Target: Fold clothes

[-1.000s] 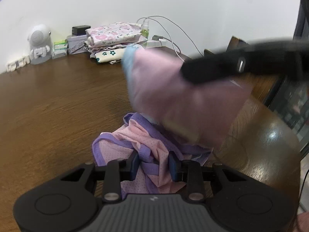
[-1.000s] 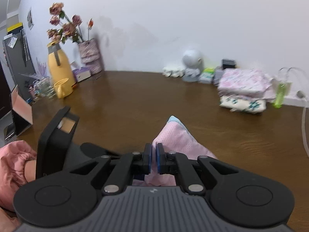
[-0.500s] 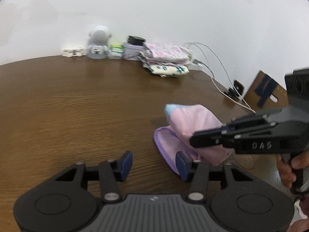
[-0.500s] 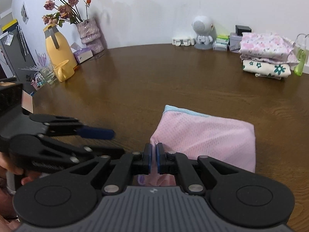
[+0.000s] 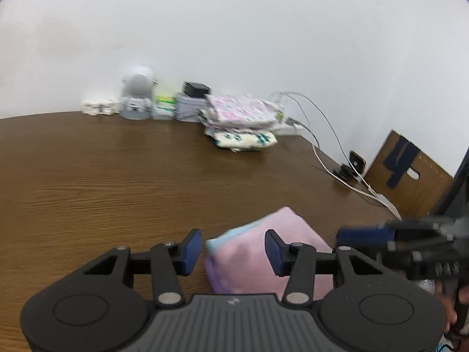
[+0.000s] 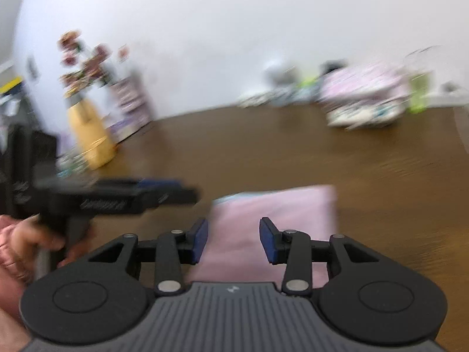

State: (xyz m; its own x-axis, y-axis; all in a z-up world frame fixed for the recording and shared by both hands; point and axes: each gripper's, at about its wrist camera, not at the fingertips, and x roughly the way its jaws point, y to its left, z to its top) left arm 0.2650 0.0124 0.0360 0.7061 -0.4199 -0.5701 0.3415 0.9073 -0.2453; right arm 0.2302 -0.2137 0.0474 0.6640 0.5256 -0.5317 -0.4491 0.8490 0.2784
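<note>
A folded pink garment [image 5: 258,252] with pale blue and purple edges lies on the brown wooden table [image 5: 117,182]. My left gripper [image 5: 233,252] is open just above its near left corner, holding nothing. In the right wrist view the same garment [image 6: 272,214] lies flat, and my right gripper [image 6: 233,242] is open over its near edge, empty. The right gripper also shows in the left wrist view [image 5: 390,243], to the right of the garment. The left gripper shows in the right wrist view [image 6: 123,196], to the left of the garment.
A stack of folded floral clothes [image 5: 243,123] sits at the back by the wall, with a white speaker [image 5: 136,94], small boxes and cables [image 5: 322,143]. A yellow jug [image 6: 91,135] and a flower vase stand at the far left. A cardboard piece [image 5: 407,173] leans at the right.
My right gripper has opened and let go of the pink garment, which now lies folded on the table. Both grippers have drawn back toward the garment's near edge.
</note>
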